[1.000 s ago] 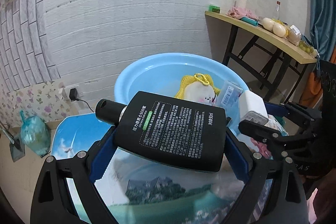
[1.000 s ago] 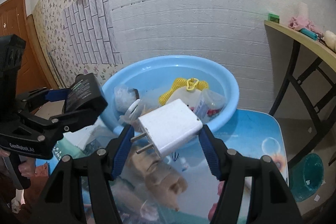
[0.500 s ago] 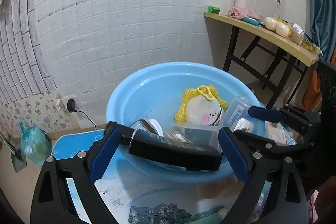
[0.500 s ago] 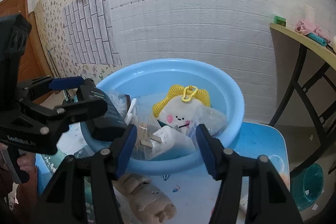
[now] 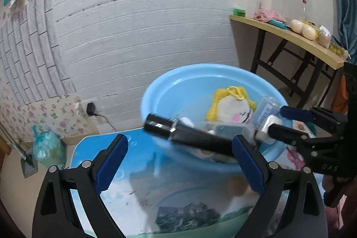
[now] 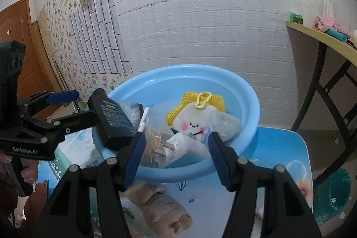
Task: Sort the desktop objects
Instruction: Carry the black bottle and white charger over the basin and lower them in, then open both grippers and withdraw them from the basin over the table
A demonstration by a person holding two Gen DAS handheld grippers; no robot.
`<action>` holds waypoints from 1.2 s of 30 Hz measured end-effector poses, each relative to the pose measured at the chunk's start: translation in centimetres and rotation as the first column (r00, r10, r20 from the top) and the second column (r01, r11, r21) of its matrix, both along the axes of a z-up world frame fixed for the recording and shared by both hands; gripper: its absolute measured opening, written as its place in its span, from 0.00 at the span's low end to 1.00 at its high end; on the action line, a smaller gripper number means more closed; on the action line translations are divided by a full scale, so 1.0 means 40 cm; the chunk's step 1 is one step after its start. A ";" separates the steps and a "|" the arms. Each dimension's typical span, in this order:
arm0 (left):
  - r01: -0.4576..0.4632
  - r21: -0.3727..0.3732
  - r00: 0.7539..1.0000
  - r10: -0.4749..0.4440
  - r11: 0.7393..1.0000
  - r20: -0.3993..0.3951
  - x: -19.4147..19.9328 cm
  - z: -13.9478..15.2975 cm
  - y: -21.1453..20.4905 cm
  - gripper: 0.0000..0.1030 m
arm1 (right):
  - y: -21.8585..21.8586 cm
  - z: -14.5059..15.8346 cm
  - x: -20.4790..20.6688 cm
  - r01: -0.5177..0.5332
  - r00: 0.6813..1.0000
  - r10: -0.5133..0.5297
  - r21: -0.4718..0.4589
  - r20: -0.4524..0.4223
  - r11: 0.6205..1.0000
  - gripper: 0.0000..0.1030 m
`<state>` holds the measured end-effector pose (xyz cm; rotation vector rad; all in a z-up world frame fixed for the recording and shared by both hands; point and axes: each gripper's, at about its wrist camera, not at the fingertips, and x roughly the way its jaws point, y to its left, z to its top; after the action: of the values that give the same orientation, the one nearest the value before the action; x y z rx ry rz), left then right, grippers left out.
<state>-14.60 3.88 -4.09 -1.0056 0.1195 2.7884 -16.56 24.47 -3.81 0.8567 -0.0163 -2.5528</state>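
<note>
A black flat bottle lies tilted across the near left rim of the light blue basin. My left gripper is open and the bottle is free of its pads. My right gripper is open; it shows in the left wrist view. The white charger plug lies in the basin just beyond its fingers. A yellow and white plush sits inside the basin.
The basin stands on a blue picture-printed table. A beige plush toy lies on the table in front of the basin. A wooden side table with food stands at right. White brick wall behind.
Both grippers opened. The left let the black bottle go onto the basin rim and drew back left. The right dropped the white plug into the basin.
</note>
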 end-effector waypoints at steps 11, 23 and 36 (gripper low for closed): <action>-0.050 0.018 0.998 0.049 0.999 0.047 -0.004 -0.038 -0.044 0.92 | 0.004 0.009 0.028 0.002 1.000 -0.002 0.021 -0.018 1.000 0.60; 0.006 0.009 0.999 -0.006 1.000 0.036 -0.031 -0.043 0.021 0.92 | 0.062 0.001 0.037 0.079 0.997 -0.079 0.026 -0.011 0.997 0.60; 0.004 0.030 0.998 -0.006 1.000 0.068 0.049 -0.071 0.018 0.96 | 0.157 -0.062 0.085 0.162 0.983 -0.165 0.041 0.077 0.986 0.60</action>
<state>-12.65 4.58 -6.95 -1.0896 0.0708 2.7391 -13.15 30.74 -6.28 1.0086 -0.0703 -2.6756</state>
